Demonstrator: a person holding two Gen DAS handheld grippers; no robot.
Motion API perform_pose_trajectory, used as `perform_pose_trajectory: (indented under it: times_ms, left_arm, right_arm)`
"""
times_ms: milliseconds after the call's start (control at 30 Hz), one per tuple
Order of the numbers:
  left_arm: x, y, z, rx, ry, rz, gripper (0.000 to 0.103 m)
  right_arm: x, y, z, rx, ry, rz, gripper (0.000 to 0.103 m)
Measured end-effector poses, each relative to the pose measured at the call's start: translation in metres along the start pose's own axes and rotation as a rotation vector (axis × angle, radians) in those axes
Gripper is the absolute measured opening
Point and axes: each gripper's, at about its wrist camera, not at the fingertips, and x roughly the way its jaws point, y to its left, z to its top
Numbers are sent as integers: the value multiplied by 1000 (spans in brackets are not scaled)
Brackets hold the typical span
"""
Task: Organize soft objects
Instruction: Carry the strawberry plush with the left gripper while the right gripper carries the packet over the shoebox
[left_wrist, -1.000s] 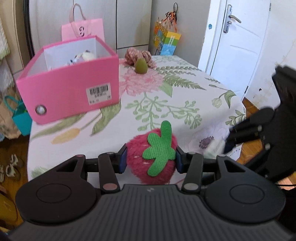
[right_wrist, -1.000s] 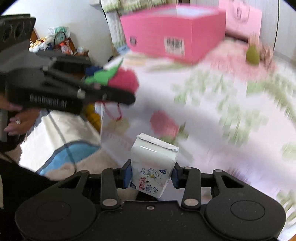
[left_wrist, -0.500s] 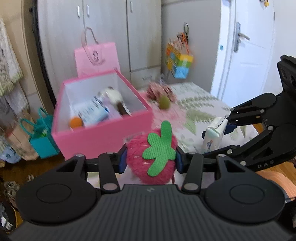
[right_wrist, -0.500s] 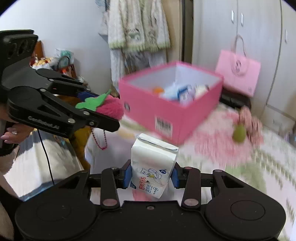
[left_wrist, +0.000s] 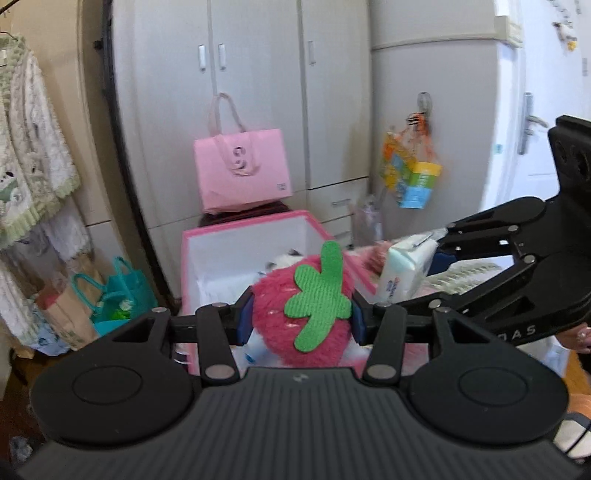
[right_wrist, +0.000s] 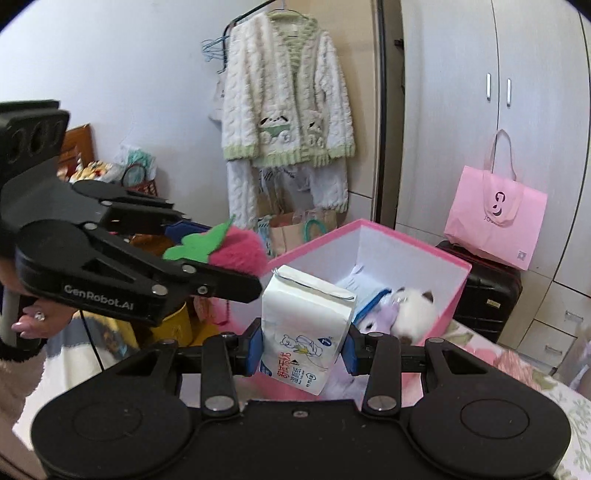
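Both loads are now hanging over the pink box (right_wrist: 448, 291) instead of the table. The left gripper (left_wrist: 301, 320) is clamping the plush strawberry (left_wrist: 291, 332), the right gripper (right_wrist: 301, 349) the tissue pack (right_wrist: 303, 332); release seems imminent.

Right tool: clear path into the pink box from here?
Probably yes. The pink box is open-topped just ahead of the right tool, which is shut on the tissue pack; nothing blocks it.

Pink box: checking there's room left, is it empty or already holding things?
Not empty: the pink box already holds a white plush toy.
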Motion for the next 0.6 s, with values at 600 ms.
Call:
perform_pose_trajectory:
  times_ms: [600]
  left_arm:
    - [132, 44, 20, -100, 133, 70, 49]
  right_arm:
    - [141, -100, 23, 125, 162, 39, 47]
